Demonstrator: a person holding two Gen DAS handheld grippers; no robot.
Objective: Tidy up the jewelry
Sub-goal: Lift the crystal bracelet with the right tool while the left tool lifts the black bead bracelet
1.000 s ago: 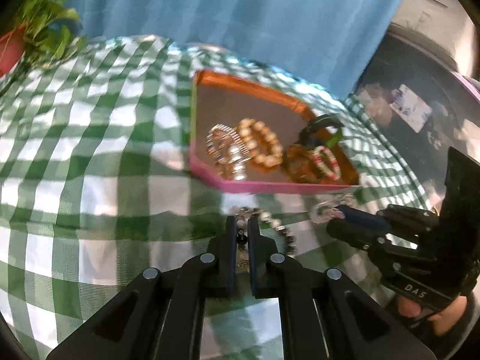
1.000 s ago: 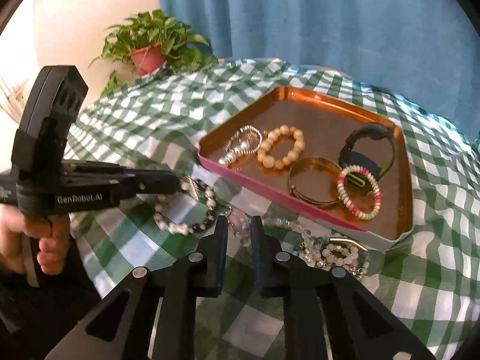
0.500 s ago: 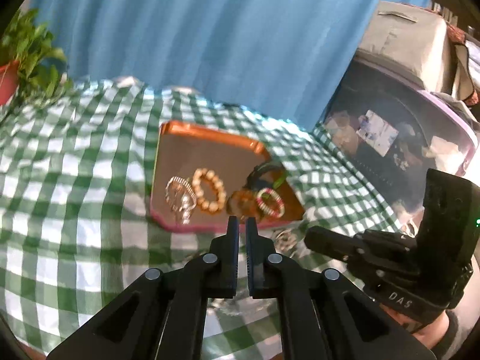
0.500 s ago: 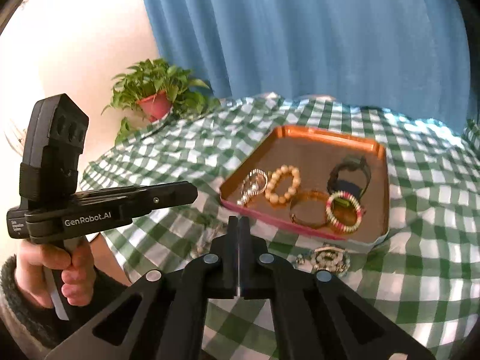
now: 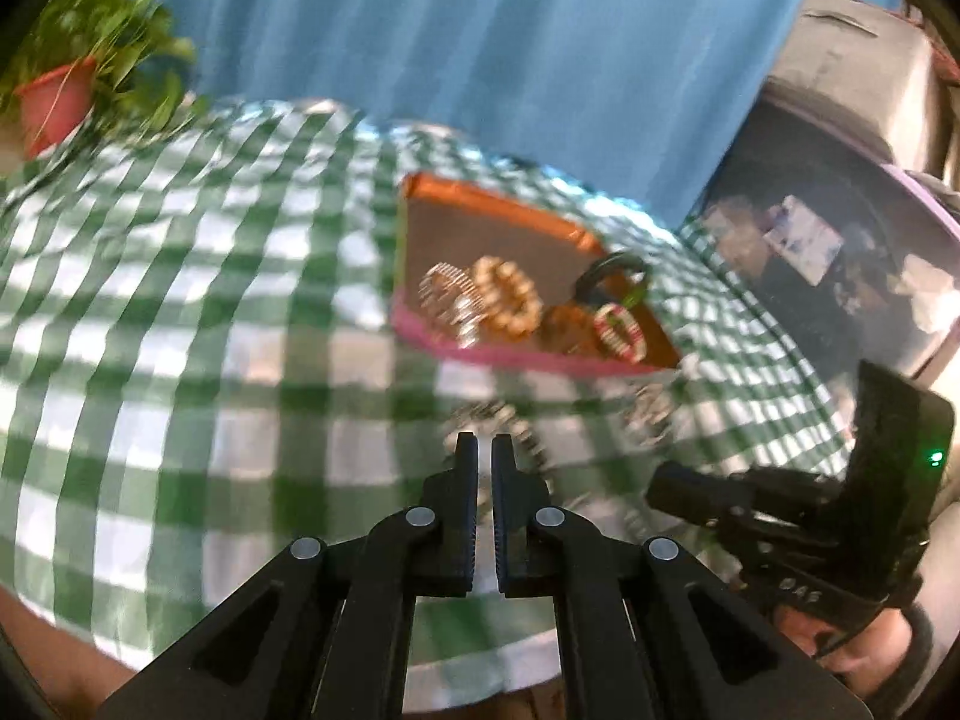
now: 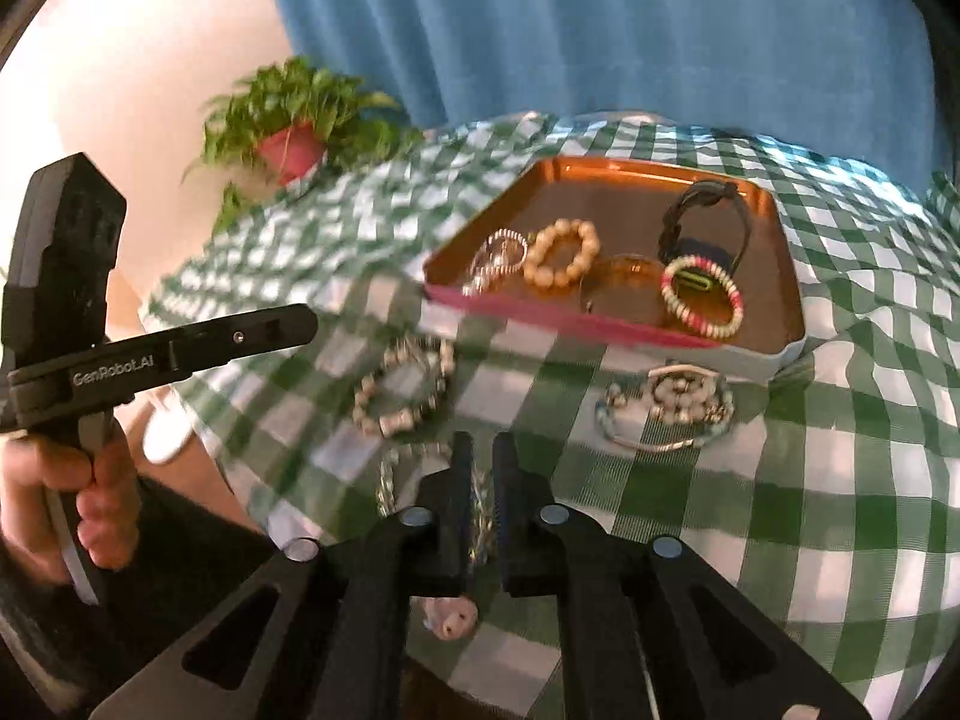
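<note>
One clear bracelet sits inside my right tool, its jaws just opening; whether it is pinched, I cannot tell. I should clamp squarely, then lift toward the tray at one o'clock; my left tool is clenched, empty.

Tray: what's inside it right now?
Inside the tray: a silver bracelet, a tan bead bracelet, a copper bangle, a black watch and a pink-and-cream bead bracelet. That bracelet partly covers the watch's face.
</note>
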